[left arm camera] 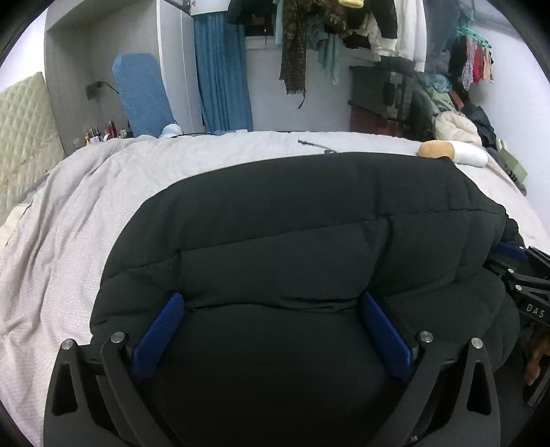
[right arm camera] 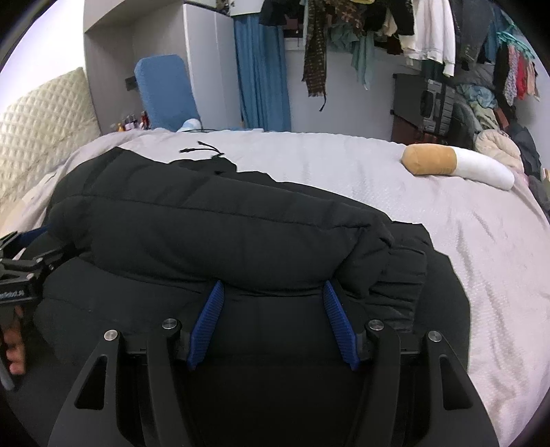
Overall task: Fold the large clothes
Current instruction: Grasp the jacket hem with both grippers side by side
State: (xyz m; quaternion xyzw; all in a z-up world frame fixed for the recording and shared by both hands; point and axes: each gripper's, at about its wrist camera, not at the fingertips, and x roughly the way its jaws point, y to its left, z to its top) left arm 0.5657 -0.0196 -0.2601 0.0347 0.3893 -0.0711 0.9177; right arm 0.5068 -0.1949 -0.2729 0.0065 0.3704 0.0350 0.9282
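Printed in white on the black frame of the right tool (left arm camera: 536, 311): "DAS", cut off at the picture's edge; on the left tool's (right arm camera: 17, 292) frame in the other view, white lettering too blurred to read.

Nearest, left tool (left arm camera: 271, 330): blue ribbed pads (left arm camera: 161, 337) wide apart, pressed into a thick fold of the black puffer jacket (left arm camera: 292, 223) bulging between them; clamped or merely resting against it, cannot tell. Right tool (right arm camera: 273, 319): blue pads (right arm camera: 208, 323) half apart, a padded roll of the same jacket (right arm camera: 213, 220) between them and touching both; grip likewise unclear.

Jacket: matte black, quilted in broad horizontal channels, bulky, doubled over on itself, lying across the near part of the bed (right arm camera: 464, 240); thin black drawcords (right arm camera: 202, 147) trailing off its far edge onto the pale grey cover.

Farther off on the bed: tan-and-white plush bolster (right arm camera: 453, 165); beyond, blue curtain (right arm camera: 263, 68), hanging clothes (right arm camera: 426, 27), quilted headboard (right arm camera: 41, 117).
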